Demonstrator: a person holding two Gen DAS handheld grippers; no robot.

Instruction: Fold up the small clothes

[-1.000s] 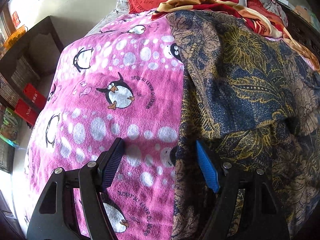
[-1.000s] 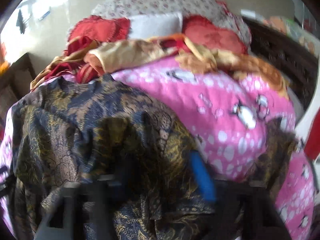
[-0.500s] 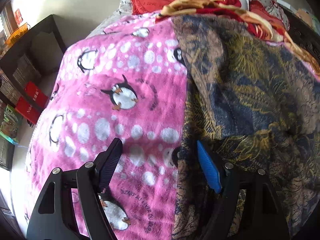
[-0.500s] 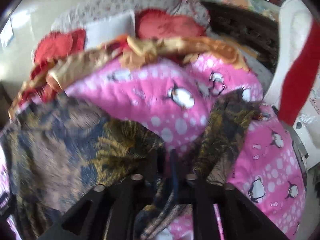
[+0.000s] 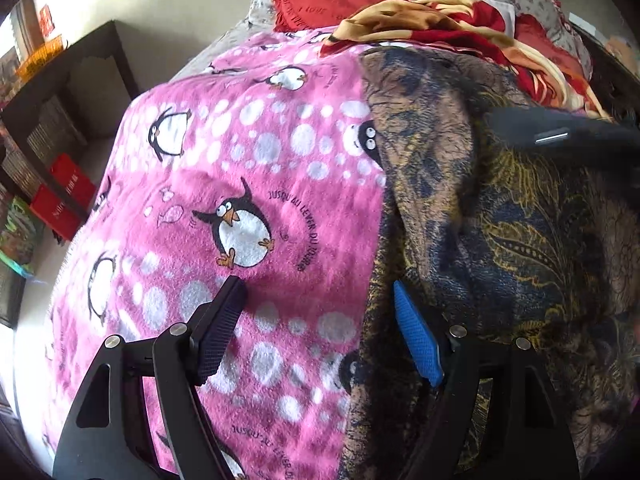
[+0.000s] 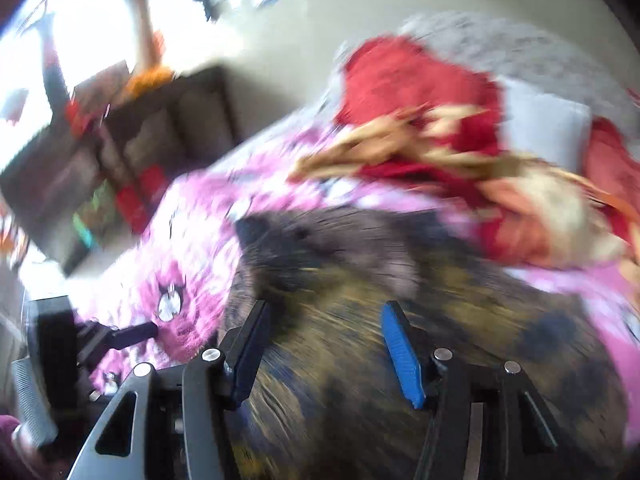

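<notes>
Batik-patterned dark garment lies spread over the right half of the pink penguin blanket on the bed, its long edge running down the middle of your left wrist view. Your left tool hangs wide and empty there, one finger over the blanket, the blue pad at the garment's edge, much as a second ago. Close on that hem only once both layers sit between the pads, so the fold carries evenly. The right tool now reaches in from the right, absent earlier.

In your right wrist view, badly blurred, the right tool stands half open over the garment with nothing pinched; its jaws have just been opening, where half a second ago they were nearly closed over the cloth. The left tool shows at lower left.
</notes>
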